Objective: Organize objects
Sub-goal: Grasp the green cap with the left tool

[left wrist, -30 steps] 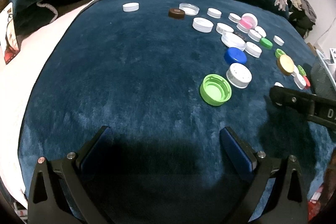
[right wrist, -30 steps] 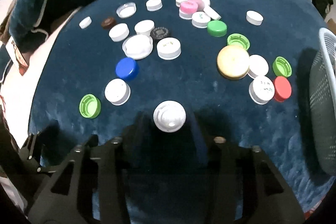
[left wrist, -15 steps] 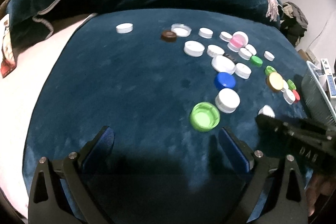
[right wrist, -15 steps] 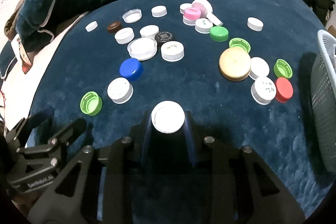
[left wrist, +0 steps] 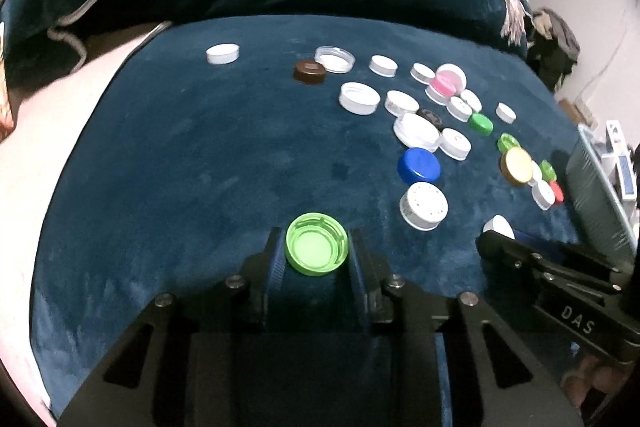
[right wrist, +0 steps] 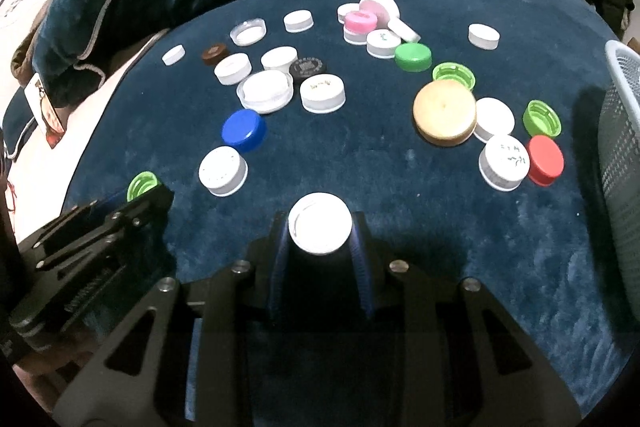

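Once spread, jaws on green cap [left wrist: 316, 249].

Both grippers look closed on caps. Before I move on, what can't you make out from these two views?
- Basket: cut off by the right wrist view's edge; contents unseen.
- White cap in the right gripper: mostly hidden by its fingers in the left view.
- Lift of green cap in the left gripper: unclear.
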`<state>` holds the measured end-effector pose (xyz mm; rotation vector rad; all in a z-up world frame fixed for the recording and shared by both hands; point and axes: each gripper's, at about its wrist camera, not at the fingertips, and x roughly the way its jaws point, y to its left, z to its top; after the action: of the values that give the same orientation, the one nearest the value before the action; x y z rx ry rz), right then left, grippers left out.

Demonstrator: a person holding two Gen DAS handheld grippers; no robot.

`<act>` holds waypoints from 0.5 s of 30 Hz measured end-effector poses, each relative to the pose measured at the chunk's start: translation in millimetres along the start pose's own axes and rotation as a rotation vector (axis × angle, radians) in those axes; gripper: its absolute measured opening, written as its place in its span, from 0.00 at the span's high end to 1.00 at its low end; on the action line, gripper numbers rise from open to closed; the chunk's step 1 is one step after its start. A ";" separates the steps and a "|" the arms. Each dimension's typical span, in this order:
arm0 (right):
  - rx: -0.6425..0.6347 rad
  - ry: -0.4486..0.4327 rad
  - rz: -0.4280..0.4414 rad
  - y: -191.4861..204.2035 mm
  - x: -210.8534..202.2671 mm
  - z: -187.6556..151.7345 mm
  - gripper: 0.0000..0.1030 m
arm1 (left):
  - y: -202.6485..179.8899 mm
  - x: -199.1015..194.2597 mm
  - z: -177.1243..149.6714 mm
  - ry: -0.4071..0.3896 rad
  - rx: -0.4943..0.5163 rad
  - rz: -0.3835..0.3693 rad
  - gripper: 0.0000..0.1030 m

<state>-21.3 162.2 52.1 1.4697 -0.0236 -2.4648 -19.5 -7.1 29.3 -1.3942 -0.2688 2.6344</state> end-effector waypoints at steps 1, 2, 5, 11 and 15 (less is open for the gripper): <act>0.001 -0.006 0.004 1.0 -1.3 0.0 0.70 | 2.1 -1.4 -0.7 0.000 -0.007 -0.002 0.70; -0.003 -0.010 0.006 2.1 -2.0 0.1 0.70 | 3.7 -2.6 -1.5 0.001 -0.010 -0.002 0.70; -0.021 0.017 0.004 7.2 3.1 0.4 0.69 | 5.7 1.5 -2.9 0.026 0.000 -0.015 0.65; -0.022 0.033 0.011 11.4 -1.7 1.8 0.70 | 7.5 -3.7 -7.1 0.040 -0.046 -0.089 0.71; -0.022 0.002 0.018 12.6 -15.0 -1.6 0.70 | 6.8 -15.7 -9.8 0.034 -0.053 -0.152 0.71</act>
<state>-10.3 153.8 66.1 1.4564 -0.0095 -2.4421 -3.0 -16.3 34.9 -1.3745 -0.4257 2.4959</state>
